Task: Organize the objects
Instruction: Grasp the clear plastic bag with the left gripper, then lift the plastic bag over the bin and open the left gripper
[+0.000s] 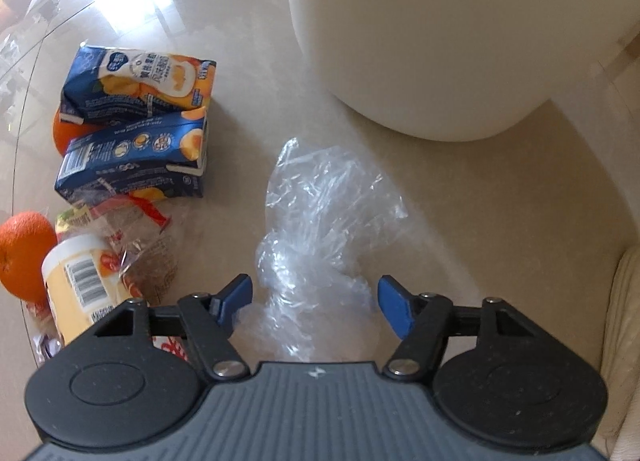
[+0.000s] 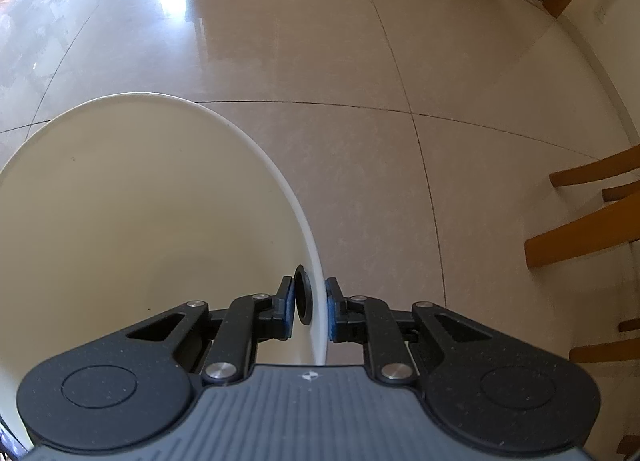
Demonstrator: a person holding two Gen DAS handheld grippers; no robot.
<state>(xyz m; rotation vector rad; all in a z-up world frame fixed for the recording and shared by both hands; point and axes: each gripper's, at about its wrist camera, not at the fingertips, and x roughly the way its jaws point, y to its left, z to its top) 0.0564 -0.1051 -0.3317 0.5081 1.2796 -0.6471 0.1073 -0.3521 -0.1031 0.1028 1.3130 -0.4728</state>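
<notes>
Left wrist view: left gripper points down over a crumpled clear plastic bag on the floor. Jaws part-open, straddling the bag's bunched lower end. The left pad looks to be brushing the film, the right pad stands apart from it, so no grip yet. Prob. lined up there because the bunched part gives more to pinch than the loose upper flap. Film is thin, glossy, wrinkled, and will likely squash and slip.

To the left sits a pile of stuff awaiting sorting: two blue juice cartons stacked, boxy w/ printed card faces; an orange w/ dimpled skin, and a 2nd one half hidden behind the cartons; a pale yellow tub w/ barcode, lying on its side; and a clear snack wrapper beside it. A white bin, smooth matte plastic w/ rounded wall, stands just beyond the bag.

Right wrist view: right gripper is clamped on the bin's rim, one pad inside, one outside, w/ a black round fitting against the inner pad. Likely steadying the bin so things can drop in. The visible inside is bare. Glossy beige tile all round; wooden chair legs at right.
</notes>
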